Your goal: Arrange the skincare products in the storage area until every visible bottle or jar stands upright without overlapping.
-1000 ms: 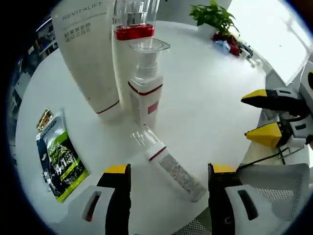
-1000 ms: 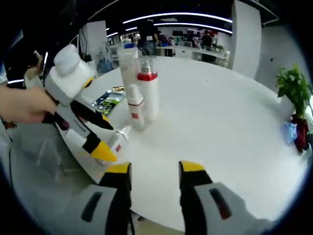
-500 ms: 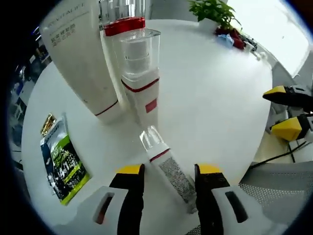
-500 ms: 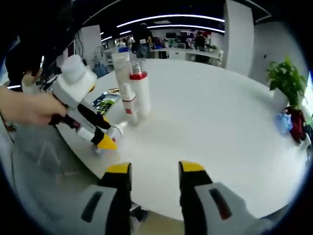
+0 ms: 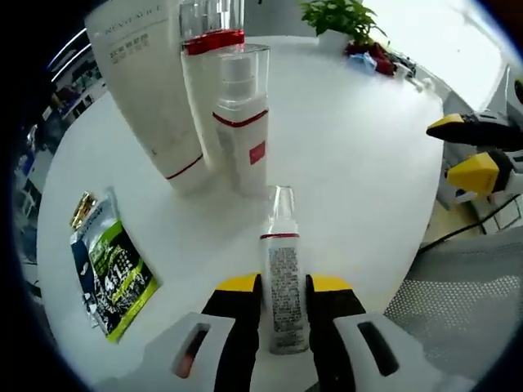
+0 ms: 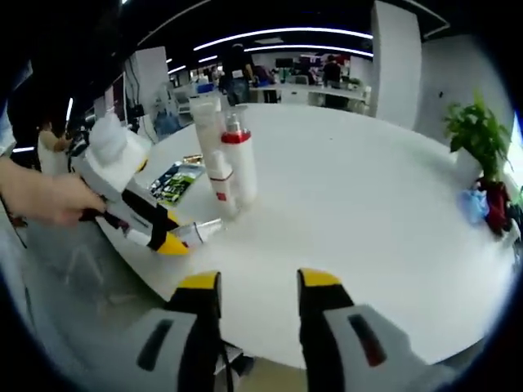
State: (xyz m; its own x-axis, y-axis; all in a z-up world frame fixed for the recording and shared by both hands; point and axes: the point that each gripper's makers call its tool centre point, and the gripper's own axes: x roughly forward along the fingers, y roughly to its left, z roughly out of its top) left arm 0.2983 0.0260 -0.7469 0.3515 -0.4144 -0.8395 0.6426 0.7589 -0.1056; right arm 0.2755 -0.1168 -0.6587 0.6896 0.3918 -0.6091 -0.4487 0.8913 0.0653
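The left gripper (image 5: 283, 287), clamped on the fallen spray bottle (image 5: 282, 278), should stand it beside the white tube (image 5: 155, 90); right gripper (image 6: 260, 282) open, empty.

L gripper (image 5: 279, 286) fingers closed onto fallen small bottle (image 5: 281, 282), were apart 1 s ago.

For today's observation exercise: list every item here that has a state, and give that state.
Small spray bottle: lying down, gripped.
Left tool: shut on the small spray bottle.
Right tool: open, empty.
White tube: upright.
Red-collared bottle: upright.
Pump bottle: upright, capped.
Sachet: flat.
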